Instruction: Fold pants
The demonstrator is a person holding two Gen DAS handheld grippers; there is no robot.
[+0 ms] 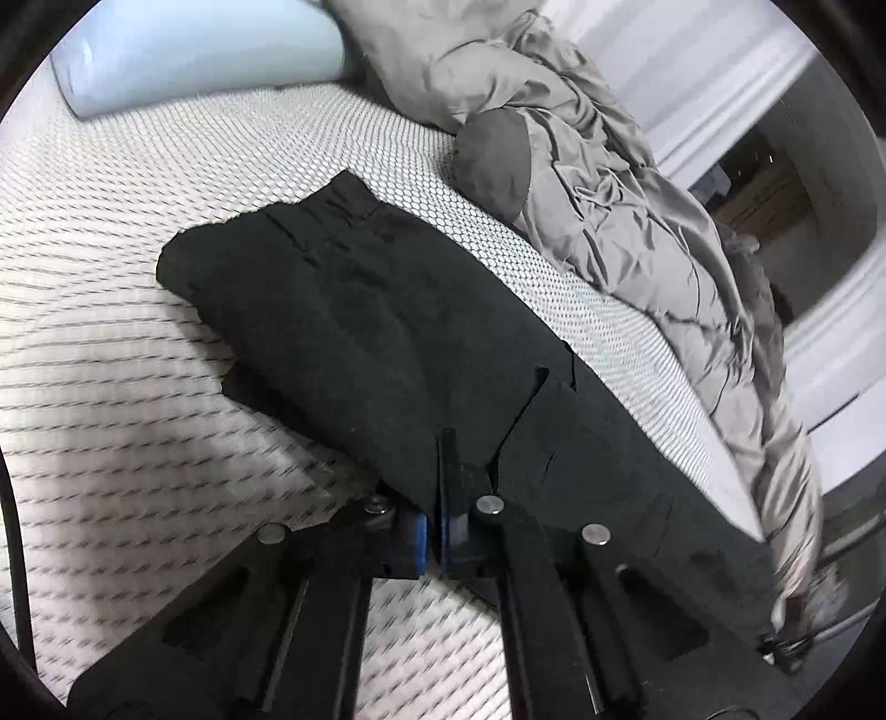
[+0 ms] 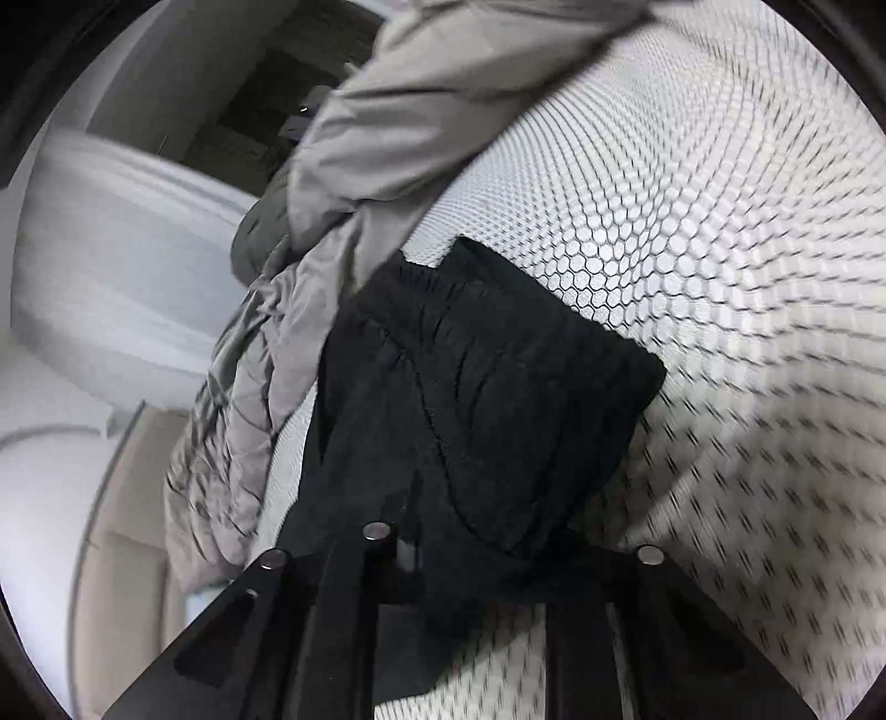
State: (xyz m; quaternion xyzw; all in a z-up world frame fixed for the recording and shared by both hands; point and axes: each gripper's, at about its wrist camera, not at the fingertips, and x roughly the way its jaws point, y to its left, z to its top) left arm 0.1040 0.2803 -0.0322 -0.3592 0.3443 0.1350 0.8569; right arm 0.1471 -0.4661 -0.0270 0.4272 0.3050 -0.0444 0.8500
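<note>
The black pants (image 1: 376, 310) lie on a white mattress with a honeycomb pattern (image 1: 138, 232), waistband at the far end. My left gripper (image 1: 437, 498) is shut on the near edge of the pants, its blue pads pressed together with cloth between them. In the right wrist view the pants (image 2: 476, 387) drape over my right gripper (image 2: 470, 559), with the gathered waistband farthest from it. The cloth hides the right fingertips, and the jaws appear closed on the fabric.
A crumpled grey duvet (image 1: 620, 210) is heaped along the mattress's right side and also shows in the right wrist view (image 2: 354, 183). A pale blue pillow (image 1: 183, 50) lies at the far left. White furniture (image 2: 116, 266) and floor lie beyond the bed edge.
</note>
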